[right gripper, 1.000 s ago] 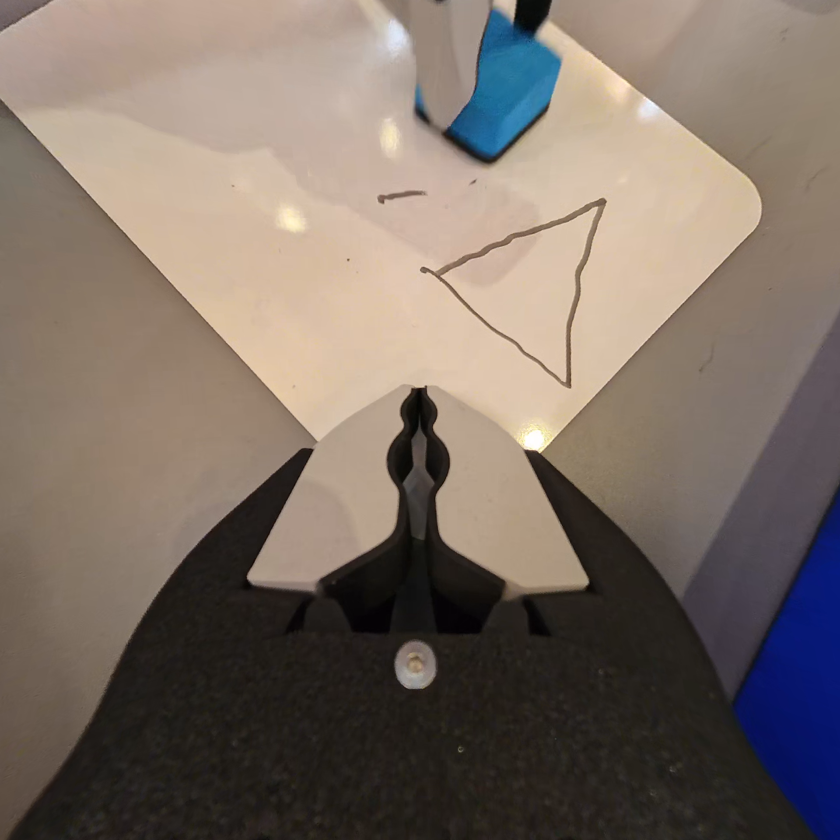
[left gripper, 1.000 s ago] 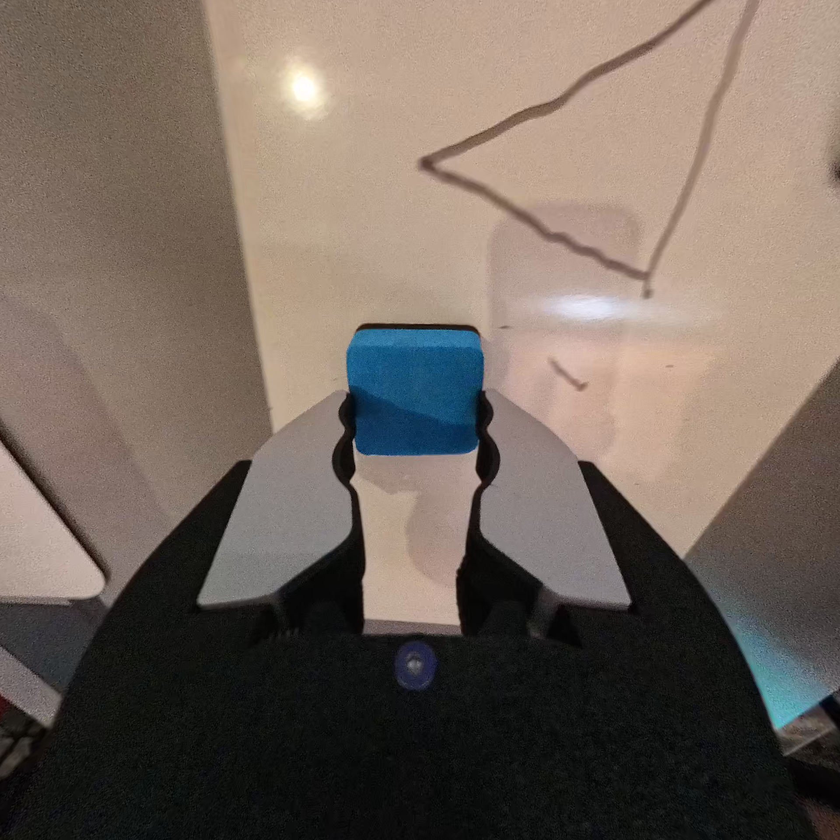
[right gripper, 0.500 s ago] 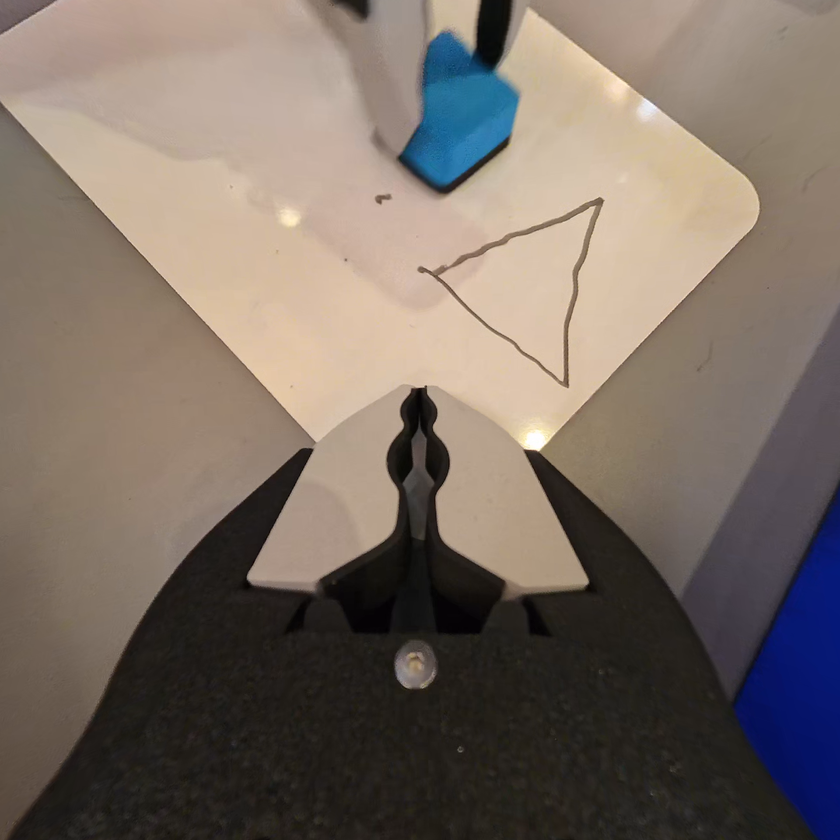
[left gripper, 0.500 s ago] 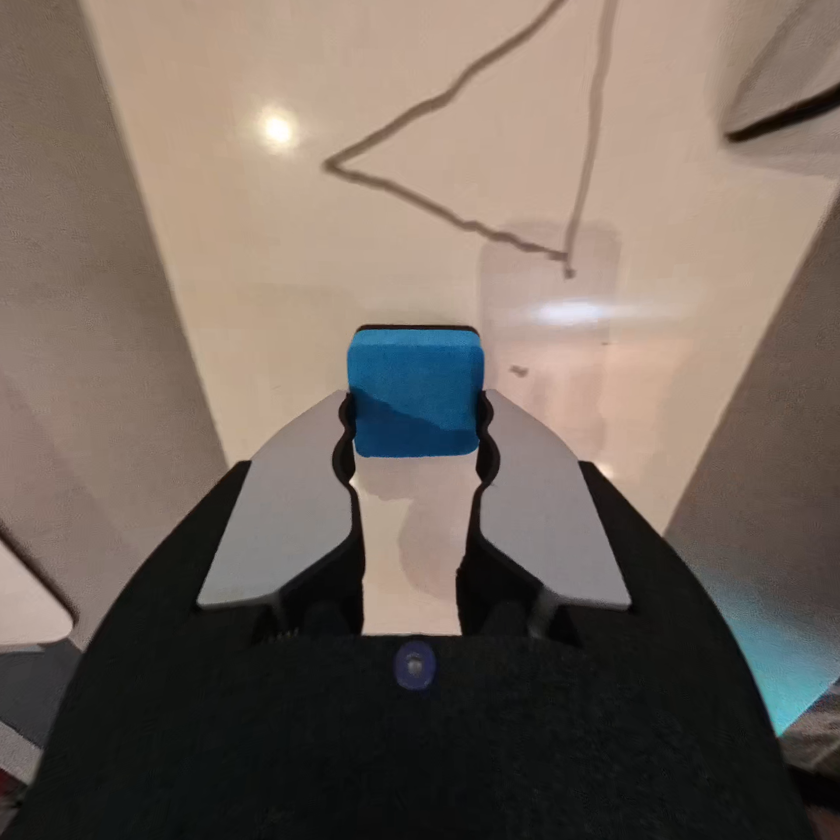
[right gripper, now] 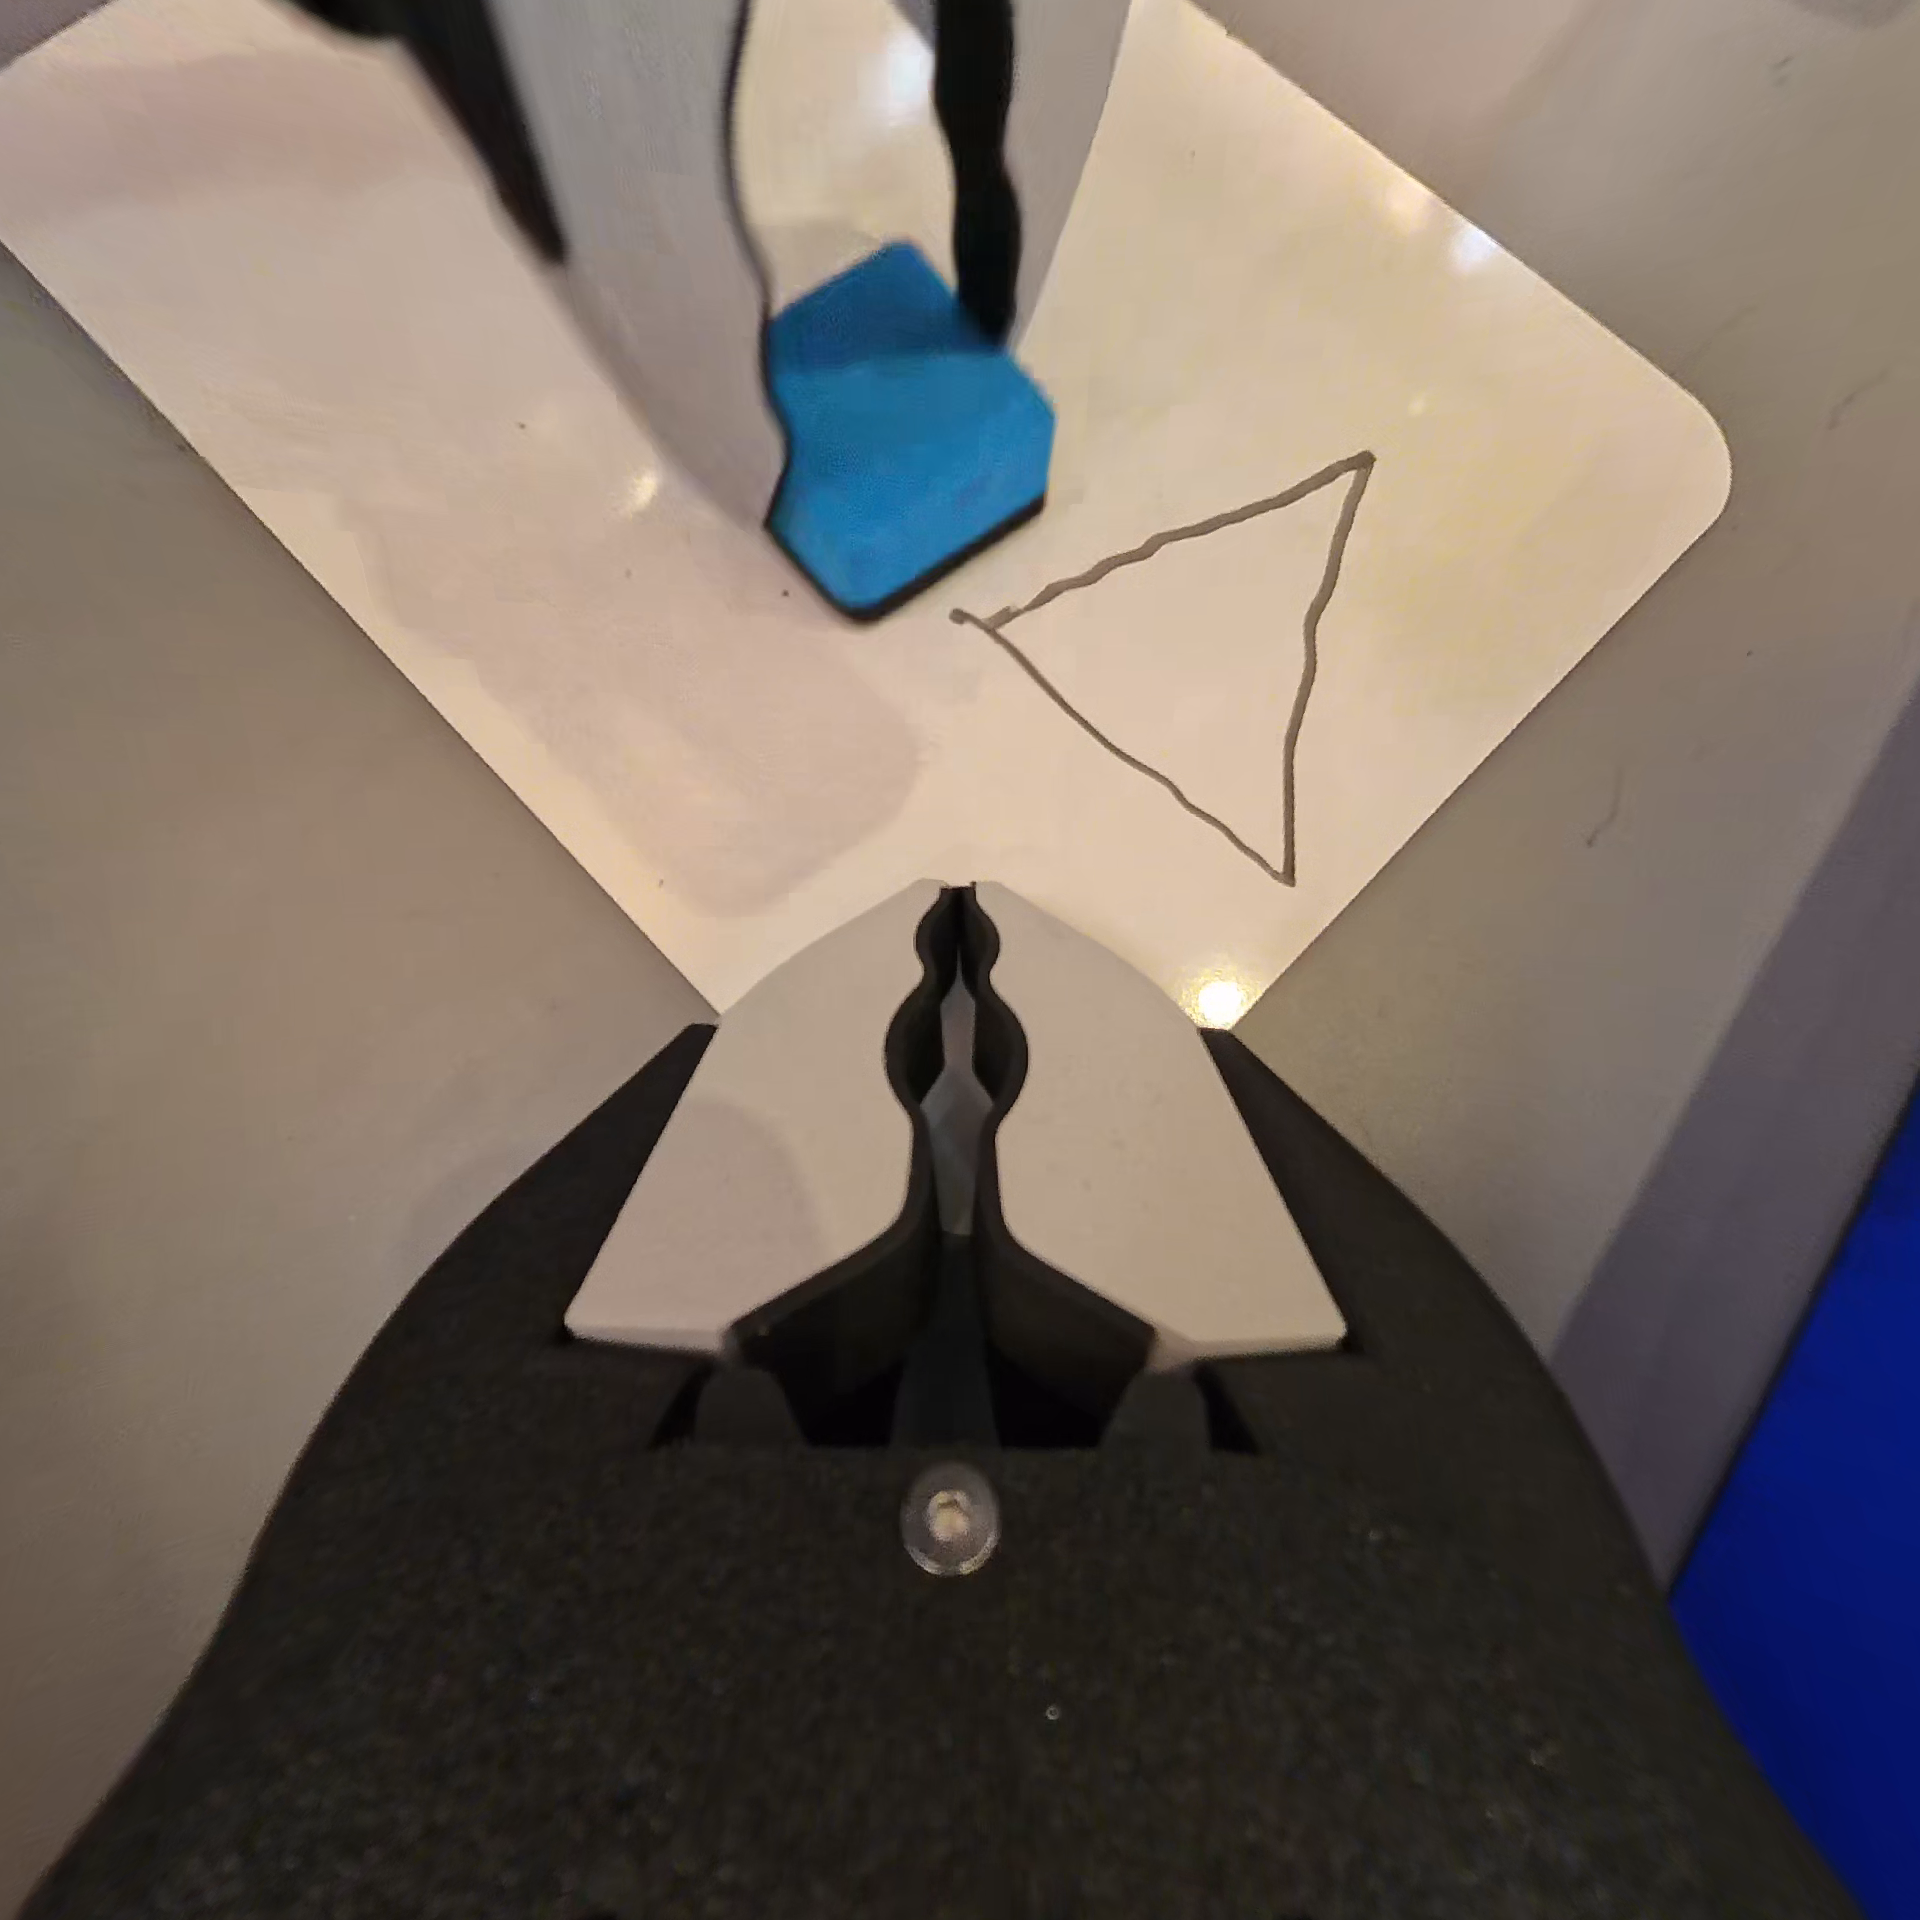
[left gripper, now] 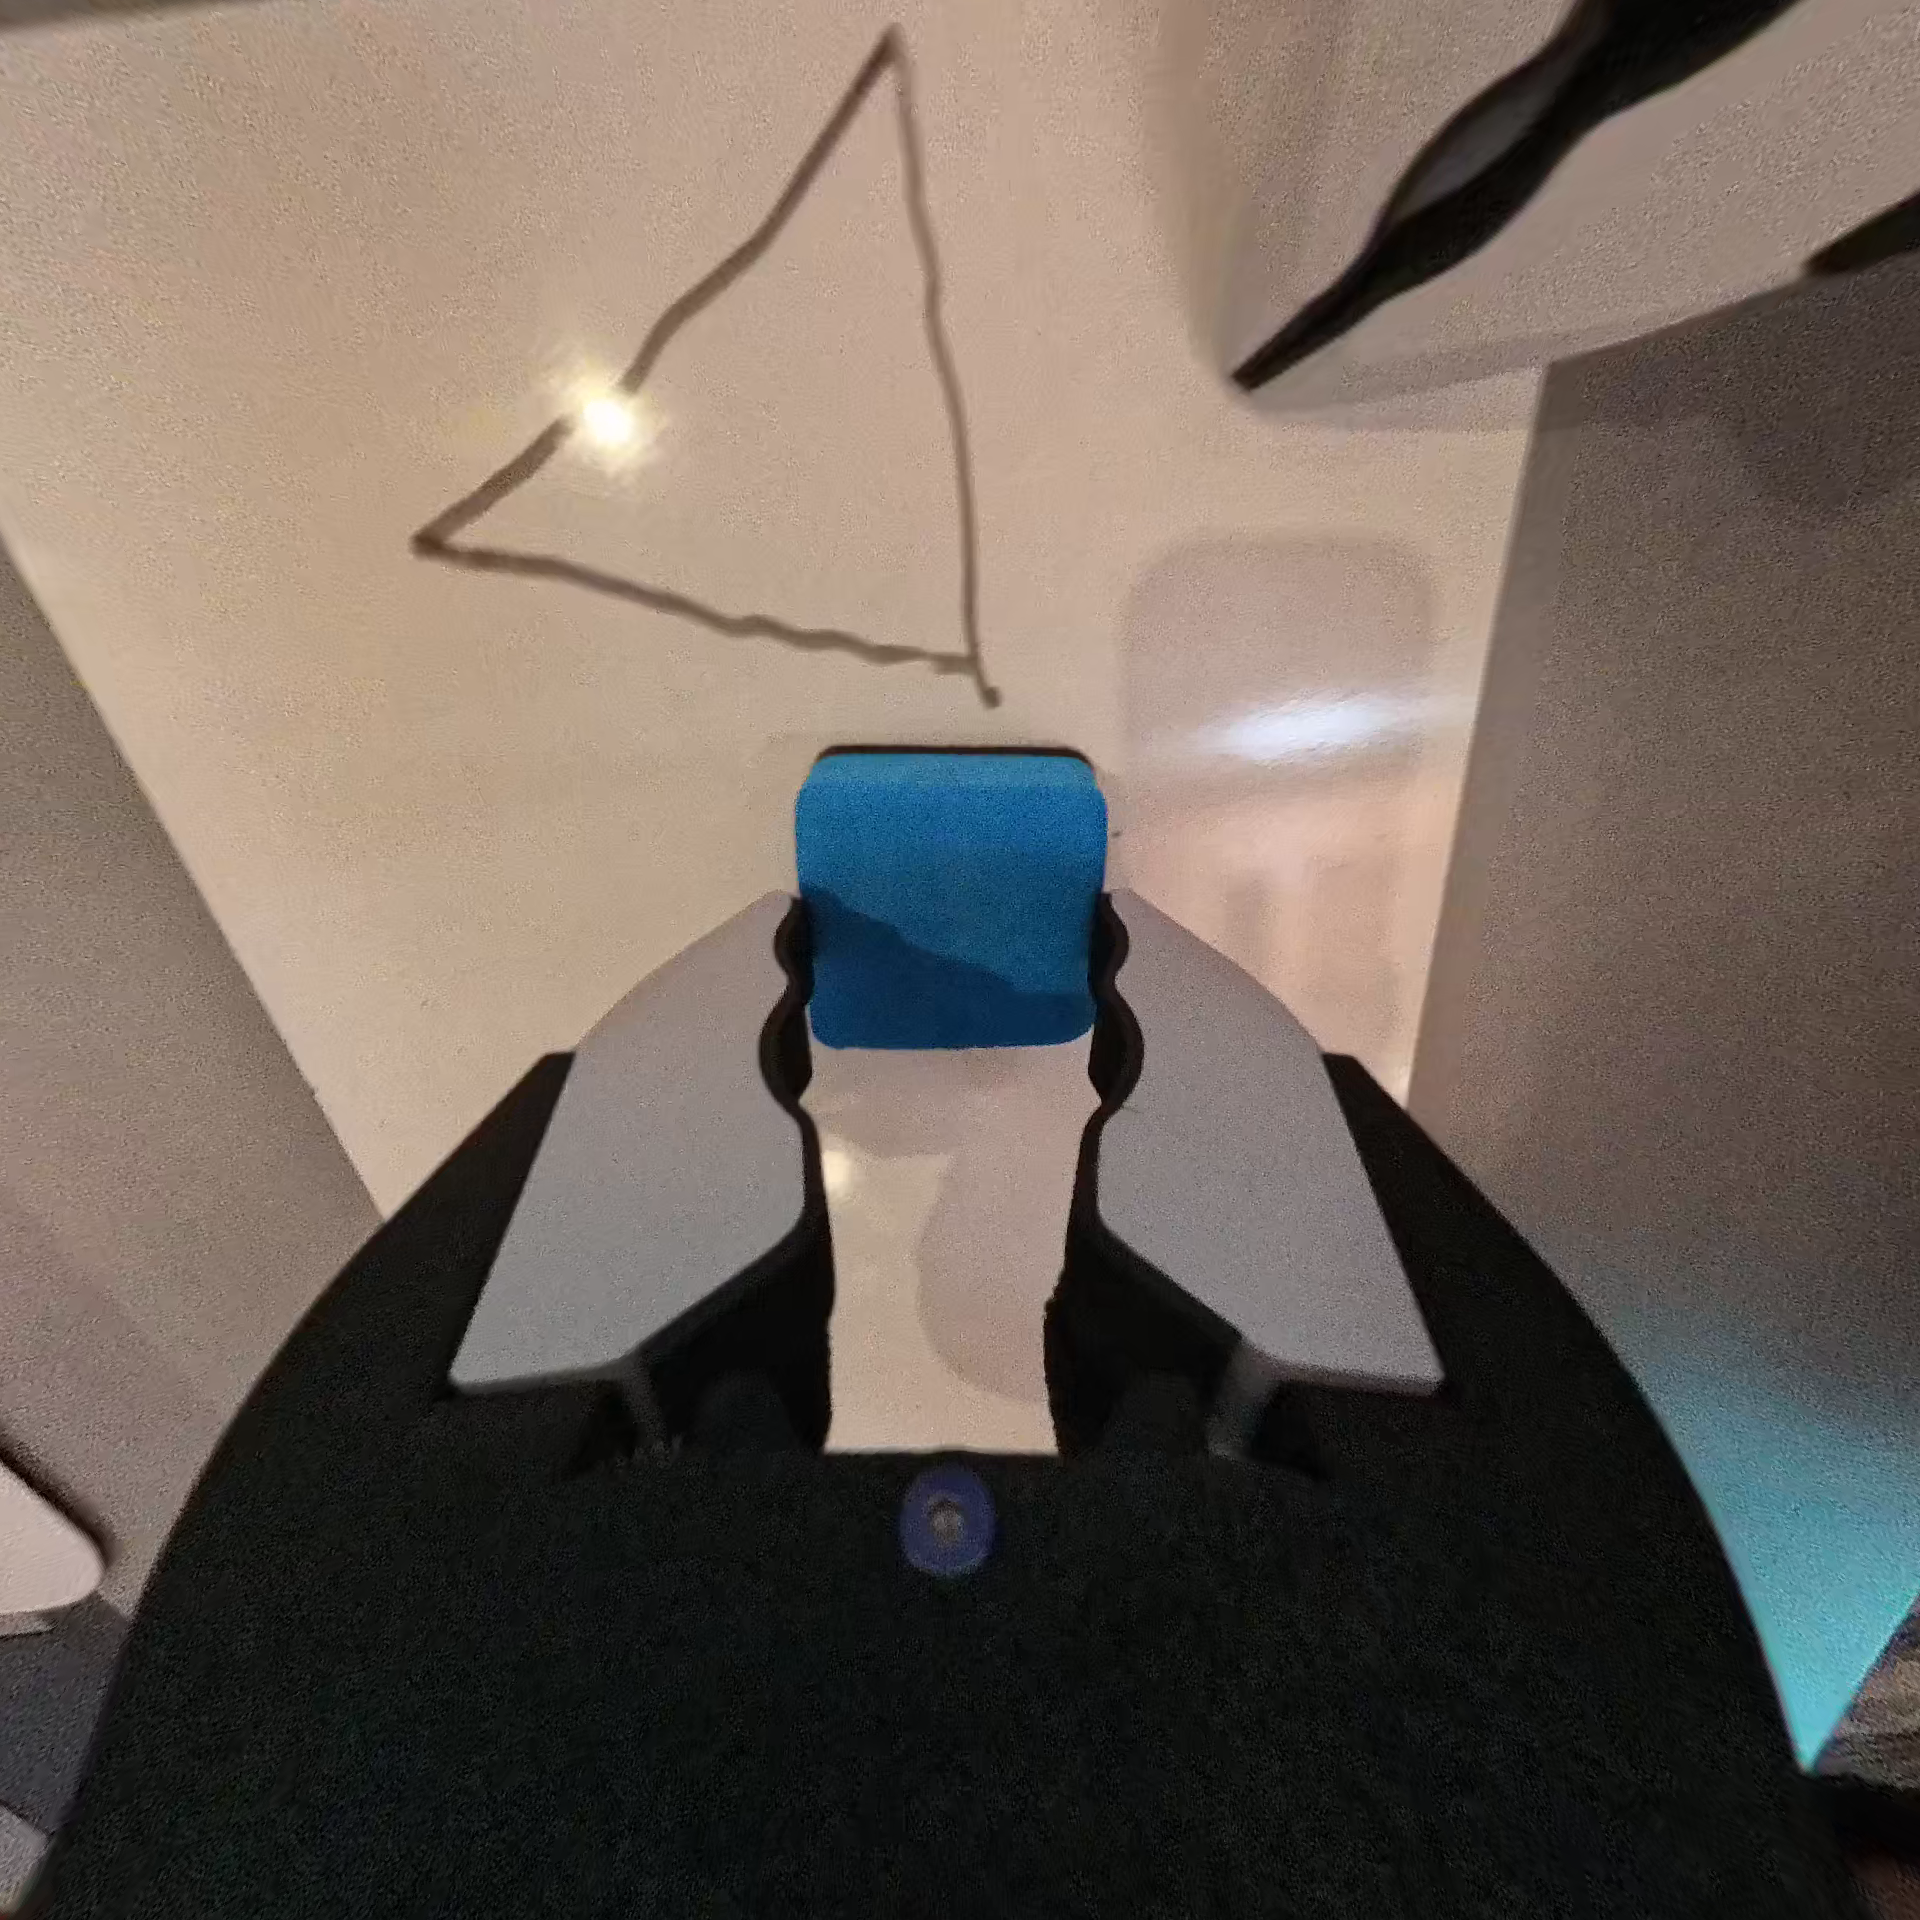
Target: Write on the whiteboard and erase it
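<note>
Left claw (left gripper: pixel 948 914), eraser (left gripper: pixel 948 904) beside triangle (left gripper: pixel 790 436).

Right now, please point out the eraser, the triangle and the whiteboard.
eraser (left gripper: pixel 948 899): left wrist view, middle of its blue top face.
triangle (right gripper: pixel 1311 649): right wrist view, on its right side line.
whiteboard (right gripper: pixel 1226 312): right wrist view, bare white surface near the far edge.

A blue foam eraser (left gripper: pixel 948 902) is clamped between the left tool's (left gripper: pixel 948 925) tips, pressed on the white whiteboard (right gripper: pixel 499 499); a hand-drawn triangle (left gripper: pixel 790 416) lies just ahead.
</note>
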{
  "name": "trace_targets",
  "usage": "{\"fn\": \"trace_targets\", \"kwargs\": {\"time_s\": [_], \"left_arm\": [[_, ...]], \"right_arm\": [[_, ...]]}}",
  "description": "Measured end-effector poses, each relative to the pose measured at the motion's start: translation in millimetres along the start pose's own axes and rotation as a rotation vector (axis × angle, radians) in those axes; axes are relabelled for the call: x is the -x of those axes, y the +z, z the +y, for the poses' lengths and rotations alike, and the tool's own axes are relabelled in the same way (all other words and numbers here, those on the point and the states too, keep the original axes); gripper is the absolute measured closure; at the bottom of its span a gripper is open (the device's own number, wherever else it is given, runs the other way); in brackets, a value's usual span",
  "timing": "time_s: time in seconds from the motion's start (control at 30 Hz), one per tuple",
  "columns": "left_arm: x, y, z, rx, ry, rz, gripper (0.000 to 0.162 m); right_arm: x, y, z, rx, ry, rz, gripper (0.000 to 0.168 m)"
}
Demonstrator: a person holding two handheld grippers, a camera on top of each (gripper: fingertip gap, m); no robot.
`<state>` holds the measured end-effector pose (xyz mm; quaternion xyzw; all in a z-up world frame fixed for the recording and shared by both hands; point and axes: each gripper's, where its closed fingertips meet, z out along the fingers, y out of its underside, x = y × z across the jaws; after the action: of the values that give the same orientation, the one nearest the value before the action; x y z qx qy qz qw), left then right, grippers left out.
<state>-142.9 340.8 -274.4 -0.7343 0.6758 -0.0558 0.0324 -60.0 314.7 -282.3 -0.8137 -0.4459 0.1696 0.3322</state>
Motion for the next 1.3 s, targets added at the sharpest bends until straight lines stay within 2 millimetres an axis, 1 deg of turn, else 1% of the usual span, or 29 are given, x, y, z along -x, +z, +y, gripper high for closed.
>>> {"fn": "trace_targets", "kwargs": {"time_s": [0.03,0.13,0.2,0.23,0.27,0.3,0.37,0.4,0.43,0.5,0.53,0.6,0.63,0.67,0.73,0.77,0.8,0.83,0.87,0.9,0.93,0.97,1.0,1.07,1.1,1.2,1.23,1.27,1.3], "left_arm": [[-4.5,1.2,-2.4,0.006,0.019,-0.02,0.111],[-5.2,0.9,-2.0,-0.005,-0.002,-0.022,0.111],[-2.4,-0.4,5.1,0.01,-0.021,-0.041,0.11],[1.0,-2.9,11.0,0.023,-0.052,-0.069,0.102],[2.3,-7.0,15.0,0.003,-0.102,-0.087,0.084],[1.4,-14.4,19.3,-0.044,-0.155,-0.101,0.079],[-6.3,-35.1,30.9,-0.183,-0.245,-0.146,0.077],[-10.6,-46.2,40.6,-0.263,-0.298,-0.185,0.079],[-16.6,-55.1,53.4,-0.331,-0.365,-0.215,0.085],[-36.2,-61.1,84.9,-0.414,-0.477,-0.242,0.092],[-46.2,-57.8,101.9,-0.426,-0.515,-0.262,0.097],[-67.9,-41.0,132.0,-0.4,-0.546,-0.286,0.095],[-72.0,-33.2,143.3,-0.394,-0.56,-0.312,0.094],[-74.9,-26.0,149.1,-0.399,-0.571,-0.319,0.09],[-85.2,-14.6,148.4,-0.425,-0.584,-0.278,0.088],[-86.0,-8.9,148.5,-0.428,-0.587,-0.26,0.091],[-83.5,-7.7,148.2,-0.443,-0.587,-0.277,0.089],[-82.8,-7.9,146.4,-0.459,-0.577,-0.286,0.094],[-81.9,-8.2,146.0,-0.467,-0.571,-0.298,0.105],[-81.8,-8.2,144.5,-0.474,-0.566,-0.299,0.109],[-85.1,-8.1,140.4,-0.486,-0.558,-0.286,0.118],[-87.8,-8.4,136.9,-0.501,-0.561,-0.272,0.134],[-87.3,-8.2,137.0,-0.506,-0.578,-0.276,0.162],[-84.2,-8.3,135.1,-0.55,-0.602,-0.307,0.162],[-84.9,-8.3,134.0,-0.565,-0.608,-0.301,0.162],[-83.5,-9.3,138.4,-0.521,-0.614,-0.299,0.159],[-80.0,-11.4,139.9,-0.517,-0.633,-0.306,0.144],[-77.3,-15.9,138.3,-0.549,-0.659,-0.295,0.133],[-76.1,-19.9,136.7,-0.582,-0.678,-0.274,0.129]], "right_arm": [[-0.1,0.0,0.0,0.0,0.0,0.0,0.168],[0.0,0.0,-0.1,0.001,-0.001,0.003,0.168],[-0.1,0.0,-0.2,0.002,-0.005,0.01,0.168],[-0.2,-0.1,-0.2,0.001,-0.006,0.012,0.168],[-0.2,-0.1,-0.3,0.0,-0.003,0.011,0.168],[-0.5,-0.1,-0.2,0.0,0.0,0.009,0.168],[-1.4,-0.5,0.1,0.003,0.001,0.012,0.168],[-1.7,-0.8,0.3,0.001,0.002,0.013,0.168],[-1.7,-1.4,0.8,-0.001,0.002,0.01,0.168],[-2.8,-2.6,1.9,0.002,0.003,0.005,0.168],[-4.1,-3.2,2.4,0.006,-0.004,0.011,0.168],[-4.7,-3.5,2.3,0.004,-0.037,0.021,0.168],[-3.7,-3.2,1.6,0.0,-0.048,0.017,0.168],[-2.2,-3.2,1.0,0.004,-0.054,0.008,0.167],[3.3,-2.9,-3.4,0.016,-0.054,-0.032,0.15],[7.1,-3.3,-9.4,0.004,-0.056,-0.06,0.145],[11.3,-4.1,-16.7,-0.011,-0.071,-0.09,0.141],[14.3,-4.6,-23.8,-0.018,-0.099,-0.115,0.137],[15.0,-4.6,-30.7,-0.017,-0.133,-0.127,0.131],[14.8,-4.2,-37.0,-0.01,-0.169,-0.137,0.128],[13.7,-3.1,-42.8,0.001,-0.204,-0.147,0.125],[12.2,-0.9,-48.5,0.015,-0.236,-0.156,0.12],[10.2,2.3,-53.7,0.033,-0.26,-0.162,0.115],[9.1,11.2,-60.4,0.096,-0.307,-0.185,0.106],[9.3,16.2,-63.9,0.125,-0.337,-0.195,0.107],[19.5,30.3,-73.6,0.181,-0.389,-0.262,0.102],[21.8,34.6,-76.7,0.197,-0.397,-0.27,0.101],[22.9,38.8,-79.1,0.21,-0.407,-0.271,0.102],[23.1,42.3,-80.6,0.223,-0.419,-0.269,0.106]]}}
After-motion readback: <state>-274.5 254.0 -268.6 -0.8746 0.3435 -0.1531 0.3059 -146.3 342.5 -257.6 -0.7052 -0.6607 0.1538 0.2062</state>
